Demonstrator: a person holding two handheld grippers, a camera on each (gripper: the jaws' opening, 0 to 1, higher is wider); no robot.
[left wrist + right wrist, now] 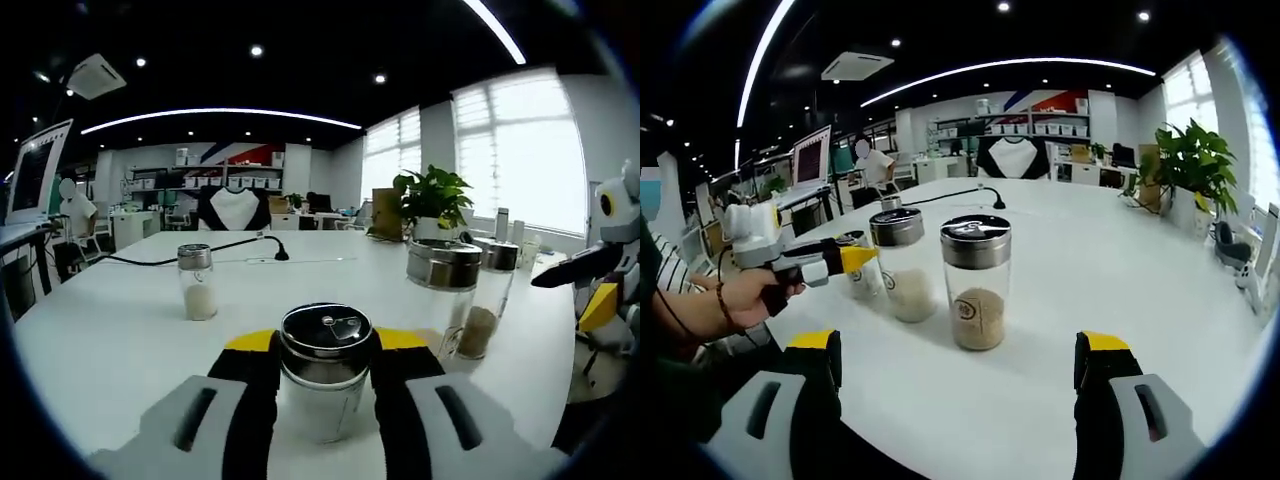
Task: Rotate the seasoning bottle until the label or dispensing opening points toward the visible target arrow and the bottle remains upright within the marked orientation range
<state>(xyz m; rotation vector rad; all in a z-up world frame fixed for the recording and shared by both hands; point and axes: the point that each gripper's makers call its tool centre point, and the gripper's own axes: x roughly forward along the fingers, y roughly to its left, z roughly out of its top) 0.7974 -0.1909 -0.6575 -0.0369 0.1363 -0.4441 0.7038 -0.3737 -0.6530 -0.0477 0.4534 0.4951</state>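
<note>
Left gripper: jaws clamped on seasoning bottle, 6 o'clock in left gripper view, upright on white table, metal lid with dispensing flap facing up.
Right gripper: jaws wide apart, nothing between, clear of brown-spice shaker at 12 o'clock.
Step looks like: grasp made, rotation pending.
No target arrow seen; can't tell heading needed.
Next: you twist about vertical axis, keep base flat, no tilt.
Far: white-salt shaker at 10 o'clock, potted plant at 1 o'clock.
</note>
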